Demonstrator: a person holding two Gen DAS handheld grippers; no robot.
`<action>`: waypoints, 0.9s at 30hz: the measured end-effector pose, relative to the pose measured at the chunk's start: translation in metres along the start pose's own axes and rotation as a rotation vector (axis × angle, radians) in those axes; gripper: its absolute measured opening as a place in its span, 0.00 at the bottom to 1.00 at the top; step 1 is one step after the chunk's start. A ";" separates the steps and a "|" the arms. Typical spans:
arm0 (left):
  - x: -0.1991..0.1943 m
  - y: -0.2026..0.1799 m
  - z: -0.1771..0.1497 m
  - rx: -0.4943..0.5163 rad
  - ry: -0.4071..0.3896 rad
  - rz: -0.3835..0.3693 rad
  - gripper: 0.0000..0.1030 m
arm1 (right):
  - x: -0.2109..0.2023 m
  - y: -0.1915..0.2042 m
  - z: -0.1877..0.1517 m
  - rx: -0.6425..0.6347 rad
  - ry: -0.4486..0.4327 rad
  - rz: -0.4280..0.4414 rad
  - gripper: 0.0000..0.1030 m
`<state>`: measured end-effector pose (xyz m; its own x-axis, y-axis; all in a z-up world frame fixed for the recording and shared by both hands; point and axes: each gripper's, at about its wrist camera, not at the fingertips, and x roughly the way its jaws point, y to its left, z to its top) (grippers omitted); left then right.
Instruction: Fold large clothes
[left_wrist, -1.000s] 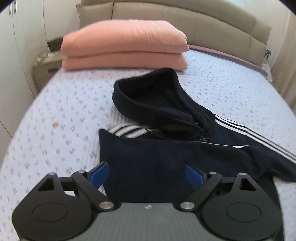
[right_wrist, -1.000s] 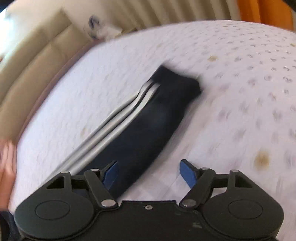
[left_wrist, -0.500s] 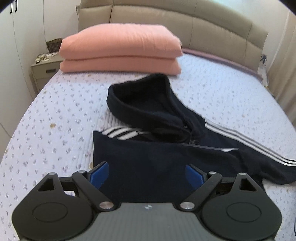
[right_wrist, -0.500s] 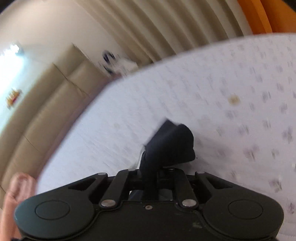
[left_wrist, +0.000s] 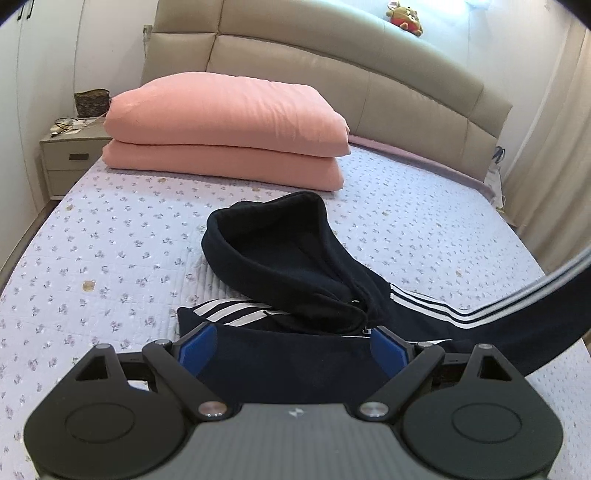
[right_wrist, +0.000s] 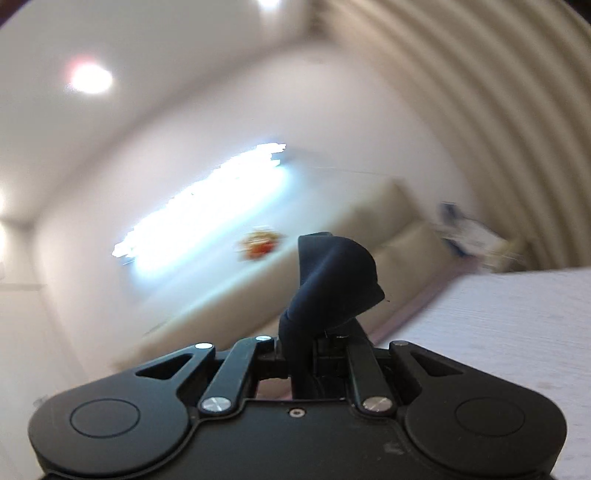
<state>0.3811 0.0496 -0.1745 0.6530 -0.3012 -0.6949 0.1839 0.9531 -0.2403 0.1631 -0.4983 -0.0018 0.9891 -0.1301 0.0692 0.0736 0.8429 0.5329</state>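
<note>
A dark navy hoodie (left_wrist: 295, 362) with white stripes lies on the bed (left_wrist: 110, 236), its hood (left_wrist: 280, 254) pointing toward the headboard. My left gripper (left_wrist: 293, 341) is open, its blue pads on either side of the hoodie's body just below the hood. My right gripper (right_wrist: 306, 354) is shut on the cuff of the hoodie's sleeve (right_wrist: 332, 273) and holds it up in the air. In the left wrist view that sleeve (left_wrist: 535, 295) rises off the bed at the right edge.
Two pink pillows (left_wrist: 225, 136) are stacked at the head of the bed against a beige padded headboard (left_wrist: 369, 81). A nightstand (left_wrist: 70, 155) stands at the left. Curtains (left_wrist: 554, 147) hang at the right. The right wrist view is blurred.
My right gripper closed on the sleeve cuff and lifted it off the bed, swinging upward. My left gripper stayed open and drew back slightly over the hoodie's body.
</note>
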 end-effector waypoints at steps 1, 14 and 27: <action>-0.001 0.005 0.000 0.001 -0.005 -0.004 0.89 | 0.005 0.026 -0.007 -0.014 0.011 0.037 0.13; -0.023 0.077 -0.018 -0.145 -0.108 -0.117 0.89 | 0.046 0.224 -0.199 -0.049 0.382 0.405 0.13; 0.035 0.119 -0.042 -0.259 -0.093 -0.223 0.90 | 0.034 0.242 -0.430 -0.341 0.848 0.350 0.29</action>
<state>0.3953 0.1510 -0.2559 0.6837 -0.4857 -0.5446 0.1448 0.8217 -0.5512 0.2692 -0.0744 -0.2334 0.7161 0.4620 -0.5232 -0.3405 0.8856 0.3160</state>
